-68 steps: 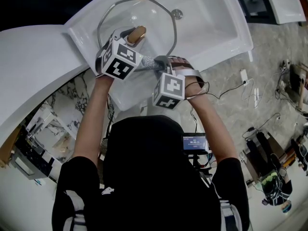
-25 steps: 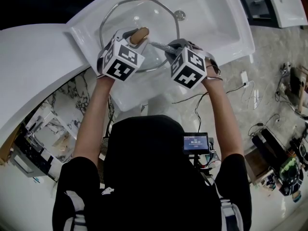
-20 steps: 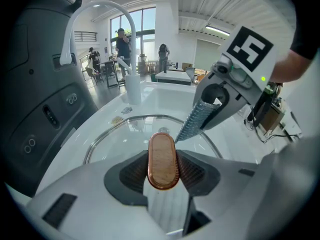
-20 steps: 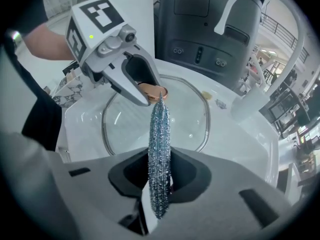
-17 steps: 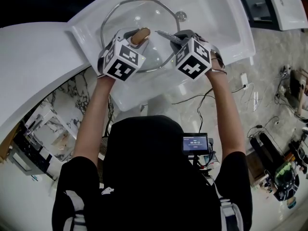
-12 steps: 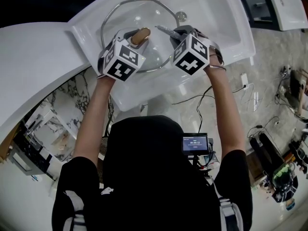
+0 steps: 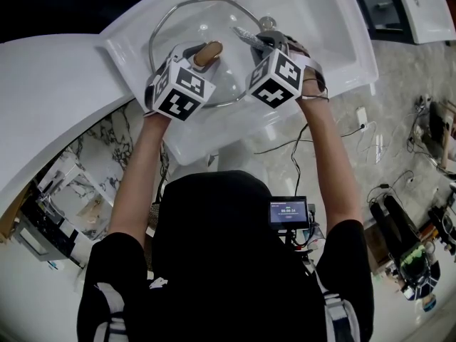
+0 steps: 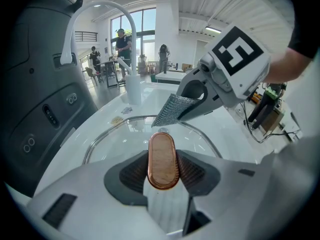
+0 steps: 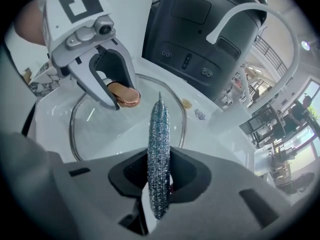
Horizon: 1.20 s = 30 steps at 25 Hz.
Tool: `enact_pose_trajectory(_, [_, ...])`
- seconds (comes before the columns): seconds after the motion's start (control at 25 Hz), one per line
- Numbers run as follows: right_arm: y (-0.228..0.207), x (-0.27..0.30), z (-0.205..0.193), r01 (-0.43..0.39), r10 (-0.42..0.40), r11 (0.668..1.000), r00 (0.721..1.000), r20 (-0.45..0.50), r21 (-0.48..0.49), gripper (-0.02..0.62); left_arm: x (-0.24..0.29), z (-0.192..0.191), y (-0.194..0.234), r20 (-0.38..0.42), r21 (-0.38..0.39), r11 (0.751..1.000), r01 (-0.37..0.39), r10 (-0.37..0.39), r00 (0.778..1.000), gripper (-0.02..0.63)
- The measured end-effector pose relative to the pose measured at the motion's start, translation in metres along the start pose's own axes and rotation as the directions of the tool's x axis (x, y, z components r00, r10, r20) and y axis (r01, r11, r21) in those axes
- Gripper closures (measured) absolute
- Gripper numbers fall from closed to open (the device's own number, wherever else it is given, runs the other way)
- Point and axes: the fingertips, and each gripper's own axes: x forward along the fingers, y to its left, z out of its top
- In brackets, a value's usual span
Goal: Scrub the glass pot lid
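While the lid (image 7: 191, 24) sits in the sink (image 7: 317, 20) with its glass face up, the left gripper (image 8: 162, 176) holds it by the brown knob (image 8: 162, 159) in the middle. The two jaws stand partly apart, and their dark pads press on both sides of the knob. The metal rim of the lid runs round close to the sink walls.

The right gripper (image 9: 159, 184) has its jaws nearly together on a thin silver scrubber (image 9: 159, 149), which stands on edge between the pads and sticks out in front of them. In the head view the scrubber (image 7: 246, 34) is over the right part of the glass, just inside the rim and to the right of the knob (image 7: 205, 52). In the left gripper view it hangs above the far side of the lid (image 8: 125, 134). I cannot tell whether it touches the glass. The two grippers are near each other but apart, with nothing between the scrubber and the glass.

The drain (image 7: 267, 22) lies just beyond the rim, beside the right gripper. A white curved faucet (image 8: 100, 11) rises behind the sink, and a big dark machine (image 9: 200, 29) stands behind it. The white counter (image 7: 43, 84) lies to the left.
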Motion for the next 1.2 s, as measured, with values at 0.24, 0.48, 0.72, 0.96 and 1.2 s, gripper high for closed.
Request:
enact_pose_trajectory(0.24, [0.007,0.000,0.000,0.046,-0.046,0.998,0.999,0.000,-0.029,0.526,0.000,0.000,0.000,0.005,0.000,1.000,0.005,-0.005,1.000,0.437])
enact_pose_trajectory(0.48, [0.020,-0.005,-0.001,0.029,-0.029,0.998,1.000,-0.010,-0.048,0.526,0.000,0.000,0.001,0.009,-0.001,1.000,0.011,-0.011,1.000,0.437])
enact_pose_trajectory(0.72, [0.033,-0.008,-0.002,0.014,-0.015,0.998,1.000,-0.016,-0.053,0.526,0.001,0.000,0.000,0.011,0.008,1.000,0.021,-0.021,1.000,0.437])
enact_pose_trajectory(0.96, [0.048,-0.012,-0.002,0.007,-0.008,0.998,1.000,-0.019,-0.062,0.525,0.001,-0.001,0.001,0.011,0.011,1.000,0.029,-0.029,1.000,0.437])
enact_pose_trajectory(1.2, [0.062,-0.017,-0.003,-0.012,0.011,0.998,1.000,-0.020,-0.062,0.523,0.000,0.000,0.000,0.013,0.014,0.999,0.030,-0.030,0.999,0.437])
